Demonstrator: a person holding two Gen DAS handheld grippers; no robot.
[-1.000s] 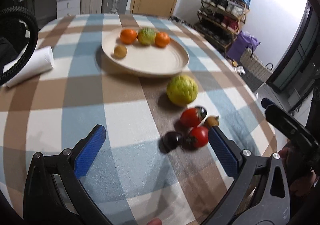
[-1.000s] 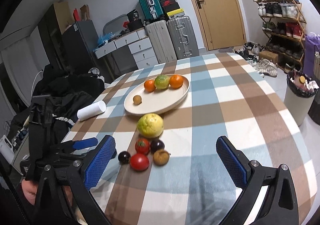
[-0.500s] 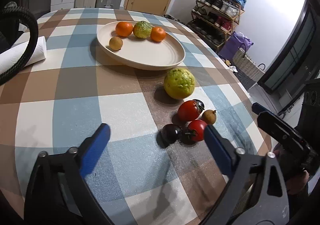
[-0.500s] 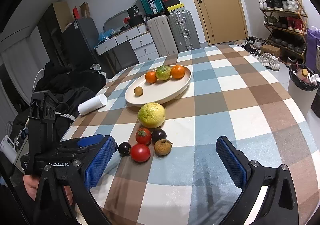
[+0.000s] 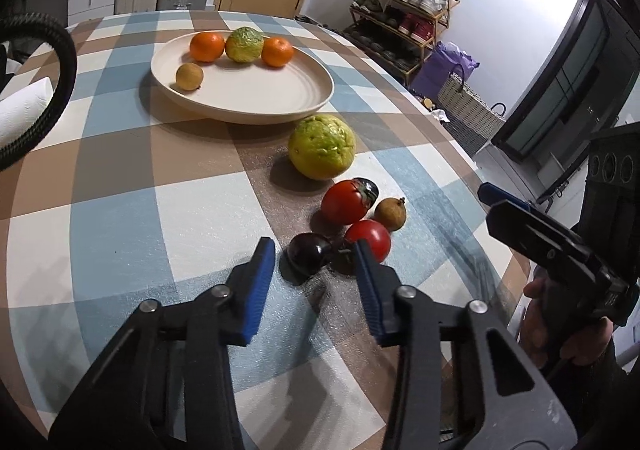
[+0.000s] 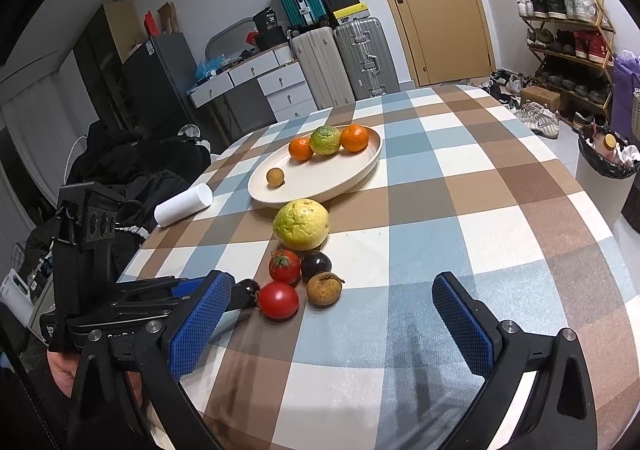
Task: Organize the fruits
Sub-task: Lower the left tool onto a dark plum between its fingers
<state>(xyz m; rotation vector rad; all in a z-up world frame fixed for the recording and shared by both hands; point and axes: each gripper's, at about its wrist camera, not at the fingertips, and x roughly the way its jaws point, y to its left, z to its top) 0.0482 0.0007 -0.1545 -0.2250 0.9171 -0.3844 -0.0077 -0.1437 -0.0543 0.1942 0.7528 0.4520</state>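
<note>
The checked table (image 6: 460, 177) carries an oval cream plate (image 5: 280, 97) (long axis running left-right in the left wrist view). Near it sits a large yellow-green fruit (image 5: 322, 147). The right gripper (image 6: 332, 318) gapes wide, empty. The left gripper (image 5: 316, 254), partly open, flanks the dark plum (image 5: 308, 253) without pinching it.

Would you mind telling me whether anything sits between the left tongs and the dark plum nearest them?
Nothing visible does. The left tongs are open, and the dark plum lies just ahead between the fingers. A red tomato crowds the plum's right side, right at the right finger, so closing may nudge it.
</note>
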